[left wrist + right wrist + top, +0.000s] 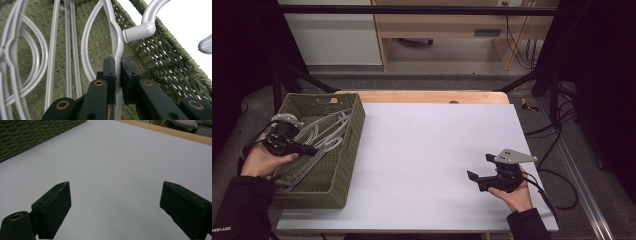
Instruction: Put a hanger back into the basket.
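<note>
Grey hanger (117,47) between hand-held gripper (118,72) pads

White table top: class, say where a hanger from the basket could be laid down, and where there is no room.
Free: the broad white sheet between the green basket and the right hand-held gripper, back to the wooden edge. Crowded: inside the basket, where grey hangers overlap and the left hand-held gripper clamps one.

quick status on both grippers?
Left gripper: shut on a grey hanger inside the green basket.
Right gripper: open, holding nothing, over the white table.
</note>
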`<state>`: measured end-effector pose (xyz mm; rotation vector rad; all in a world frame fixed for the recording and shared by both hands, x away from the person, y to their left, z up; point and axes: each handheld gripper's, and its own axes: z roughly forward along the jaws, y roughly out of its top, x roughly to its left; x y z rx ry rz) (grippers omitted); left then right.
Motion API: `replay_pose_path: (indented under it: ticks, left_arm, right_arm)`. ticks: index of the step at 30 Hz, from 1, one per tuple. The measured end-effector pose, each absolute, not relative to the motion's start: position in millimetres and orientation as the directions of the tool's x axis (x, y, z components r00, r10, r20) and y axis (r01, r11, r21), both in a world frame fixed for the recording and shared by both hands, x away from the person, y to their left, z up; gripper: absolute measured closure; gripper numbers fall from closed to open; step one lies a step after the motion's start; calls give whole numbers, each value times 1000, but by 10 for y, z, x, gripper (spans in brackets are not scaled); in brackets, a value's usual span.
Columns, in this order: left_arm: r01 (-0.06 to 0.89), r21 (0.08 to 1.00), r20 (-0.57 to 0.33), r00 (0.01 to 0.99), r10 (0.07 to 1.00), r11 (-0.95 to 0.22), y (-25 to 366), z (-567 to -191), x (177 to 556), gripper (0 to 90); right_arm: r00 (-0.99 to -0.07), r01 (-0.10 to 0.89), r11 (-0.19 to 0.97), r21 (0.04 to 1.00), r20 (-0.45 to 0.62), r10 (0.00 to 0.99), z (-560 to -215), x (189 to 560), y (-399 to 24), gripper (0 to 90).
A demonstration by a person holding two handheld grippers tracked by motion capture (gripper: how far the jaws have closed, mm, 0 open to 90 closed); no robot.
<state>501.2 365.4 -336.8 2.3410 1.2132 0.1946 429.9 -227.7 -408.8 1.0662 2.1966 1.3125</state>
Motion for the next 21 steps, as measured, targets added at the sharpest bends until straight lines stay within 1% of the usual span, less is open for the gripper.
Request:
replay_pose_path:
  ticks: [7,15,18,21]
  left_arm:
    - [740,514,-143,573,807,-434,3674,-3428,5041,829]
    - [735,548,-163,561,811,-399,3682,-3436,5056,829]
    - [733,566,-168,551,817,-377,3727,-3417,5051,827]
    - [728,578,-146,538,830,-369,3781,-3403,5047,823]
  right_arm:
    - [-645,420,279,864,67,761,-4088,4299,-2274,105]
    - [-647,418,280,865,67,760,-4091,4302,-2272,105]
    - [-647,418,279,864,67,760,-4089,4300,-2275,104]
    - [-648,416,281,865,66,759,-4090,4302,-2275,105]
